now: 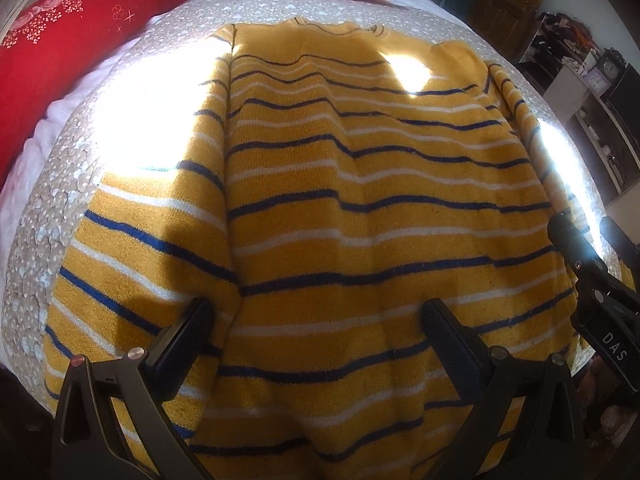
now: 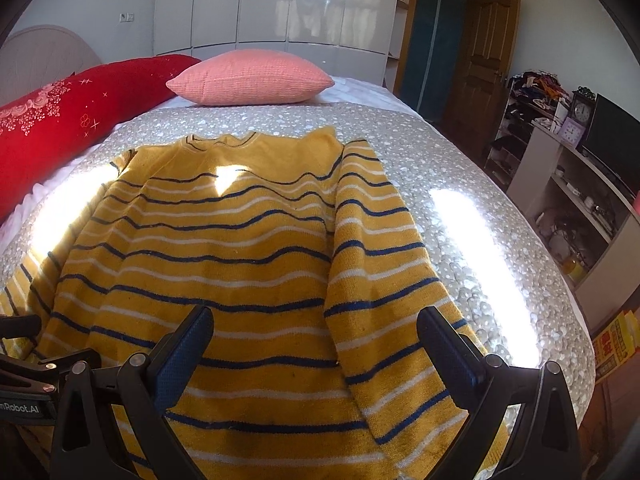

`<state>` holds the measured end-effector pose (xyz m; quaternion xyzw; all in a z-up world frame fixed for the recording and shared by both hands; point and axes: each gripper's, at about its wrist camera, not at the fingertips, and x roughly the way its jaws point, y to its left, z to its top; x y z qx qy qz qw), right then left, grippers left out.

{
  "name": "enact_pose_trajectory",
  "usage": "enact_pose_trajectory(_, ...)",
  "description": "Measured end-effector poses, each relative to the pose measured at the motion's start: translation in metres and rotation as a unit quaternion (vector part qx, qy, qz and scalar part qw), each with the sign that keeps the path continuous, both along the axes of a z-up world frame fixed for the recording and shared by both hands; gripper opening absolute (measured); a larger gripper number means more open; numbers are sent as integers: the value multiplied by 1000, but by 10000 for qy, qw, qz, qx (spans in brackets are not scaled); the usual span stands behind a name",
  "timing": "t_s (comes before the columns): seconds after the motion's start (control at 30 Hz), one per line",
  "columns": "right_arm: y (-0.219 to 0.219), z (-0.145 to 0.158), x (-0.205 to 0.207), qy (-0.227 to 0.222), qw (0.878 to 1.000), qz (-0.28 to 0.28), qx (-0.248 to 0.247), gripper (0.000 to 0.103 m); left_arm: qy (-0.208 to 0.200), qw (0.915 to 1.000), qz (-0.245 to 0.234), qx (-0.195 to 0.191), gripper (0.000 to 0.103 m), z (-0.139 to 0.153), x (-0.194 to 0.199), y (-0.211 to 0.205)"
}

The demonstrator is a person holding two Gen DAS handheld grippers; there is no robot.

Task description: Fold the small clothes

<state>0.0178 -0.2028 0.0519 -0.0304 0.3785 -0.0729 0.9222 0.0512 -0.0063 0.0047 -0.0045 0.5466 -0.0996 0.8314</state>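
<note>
A yellow knit sweater (image 1: 340,184) with navy and white stripes lies spread flat on the bed, collar away from me and hem toward me. Its sleeves lie alongside the body. My left gripper (image 1: 316,312) hovers open over the lower left part of the sweater, nothing between its fingers. In the right wrist view the same sweater (image 2: 224,240) shows with its right sleeve (image 2: 384,280) running down beside the body. My right gripper (image 2: 314,320) is open above the seam between body and right sleeve. The right gripper's fingers (image 1: 576,256) also show at the left wrist view's right edge.
The bed wears a grey spotted cover (image 2: 440,152) with bright sun patches. A long red pillow (image 2: 60,108) and a pink cushion (image 2: 250,78) sit at the head. White wardrobes (image 2: 280,4), a wooden door (image 2: 480,60) and cluttered shelves (image 2: 568,184) stand to the right.
</note>
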Motion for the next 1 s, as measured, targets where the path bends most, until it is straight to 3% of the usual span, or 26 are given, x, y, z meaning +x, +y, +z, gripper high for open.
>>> enact_pose_trajectory(0.3,10,5,-1,134,9992,-17,-383,103,-171,9996,-169,-147,103,-1,-3,6)
enact_pose_trajectory(0.47,19,10,1,116,9989,1,-448,103,-437,9975,-289,-465,103,20,-14,25)
enact_pose_trajectory(0.77,27,9,1,132,9998,47,-154,103,-810,9959,406,6,103,44,-16,88)
enact_pose_trajectory(0.9,24,9,-5,111,9998,24,-145,103,-846,9909,1016,271,103,36,3,122)
enact_pose_trajectory(1.0,21,8,-8,122,9998,8,-126,103,-503,9938,947,298,103,14,25,134)
